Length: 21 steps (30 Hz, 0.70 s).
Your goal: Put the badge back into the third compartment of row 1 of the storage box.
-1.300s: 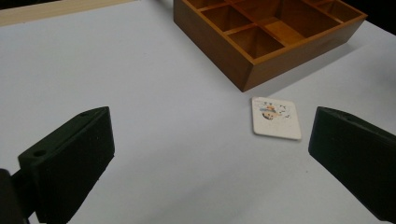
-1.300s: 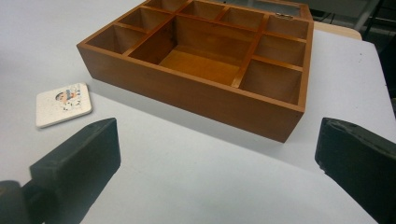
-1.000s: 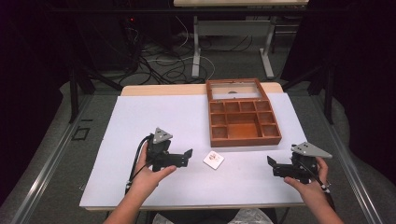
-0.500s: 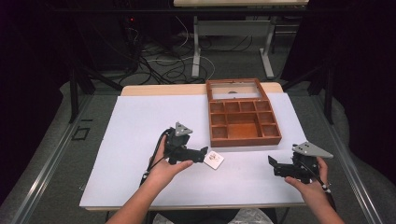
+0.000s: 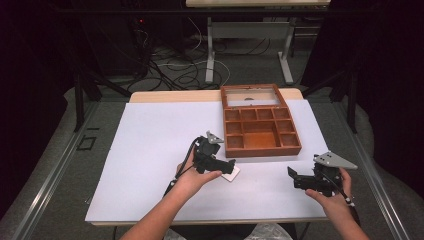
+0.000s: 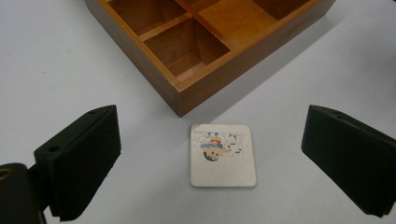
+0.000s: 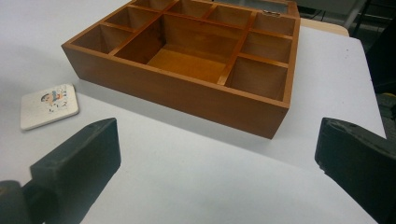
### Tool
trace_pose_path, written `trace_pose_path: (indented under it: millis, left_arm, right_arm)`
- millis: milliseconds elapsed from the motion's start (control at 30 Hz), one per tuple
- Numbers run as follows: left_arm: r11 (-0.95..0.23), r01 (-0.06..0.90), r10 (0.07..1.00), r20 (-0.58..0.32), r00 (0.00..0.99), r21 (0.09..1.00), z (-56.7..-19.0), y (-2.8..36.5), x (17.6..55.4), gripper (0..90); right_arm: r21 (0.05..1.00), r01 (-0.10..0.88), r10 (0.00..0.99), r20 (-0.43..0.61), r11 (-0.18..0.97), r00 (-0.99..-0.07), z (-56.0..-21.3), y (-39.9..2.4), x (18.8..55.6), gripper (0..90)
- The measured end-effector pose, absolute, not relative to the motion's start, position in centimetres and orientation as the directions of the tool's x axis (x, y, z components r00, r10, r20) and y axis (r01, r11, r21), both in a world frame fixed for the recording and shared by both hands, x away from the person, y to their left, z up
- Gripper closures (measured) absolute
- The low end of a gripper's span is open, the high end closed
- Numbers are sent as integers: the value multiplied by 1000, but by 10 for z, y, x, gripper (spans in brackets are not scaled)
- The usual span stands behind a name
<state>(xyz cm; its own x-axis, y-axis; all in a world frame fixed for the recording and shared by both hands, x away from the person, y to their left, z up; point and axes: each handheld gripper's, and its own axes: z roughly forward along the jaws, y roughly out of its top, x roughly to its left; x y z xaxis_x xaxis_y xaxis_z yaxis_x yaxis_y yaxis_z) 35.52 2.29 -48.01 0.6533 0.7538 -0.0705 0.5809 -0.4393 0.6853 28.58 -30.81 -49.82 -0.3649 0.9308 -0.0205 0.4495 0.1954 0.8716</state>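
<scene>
Your left claw (image 6: 210, 154) hangs spread wide over the small card (image 6: 223, 155), which lies flat just beside the wooden box (image 6: 205, 42) corner. Your right claw (image 7: 215, 172), also apart, idles beside that box. Judged step: approach; next, lower and close on the card's edges.

White-covered table (image 5: 150, 150); wooden compartment box (image 5: 260, 131), small printed card (image 5: 231, 173) just beside it

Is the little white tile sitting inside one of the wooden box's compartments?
No, the white tile lies flat on the white table cover just outside a corner of the wooden box, between the open jaws of the left gripper.
</scene>
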Motion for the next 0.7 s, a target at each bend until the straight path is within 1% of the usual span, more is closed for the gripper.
trace_pose_path:
  millis: [233,267,300,700]
  left_arm:
    - [-460,596,752,-68,656,659,-488,14,360,56]
    - [-467,601,751,-68,656,648,-491,11,361,58]
    - [-467,601,751,-68,656,648,-491,11,361,61]
    - [-538,628,731,-58,679,562,-504,-5,369,99]
  right_arm:
    - [872,450,931,-19,194,-364,-499,-308,286,0]
    - [856,471,928,-27,212,-370,-497,-309,285,0]
    - [869,452,929,-23,201,-369,-499,-309,286,0]
    - [868,455,927,-12,196,-376,-500,-308,287,6]
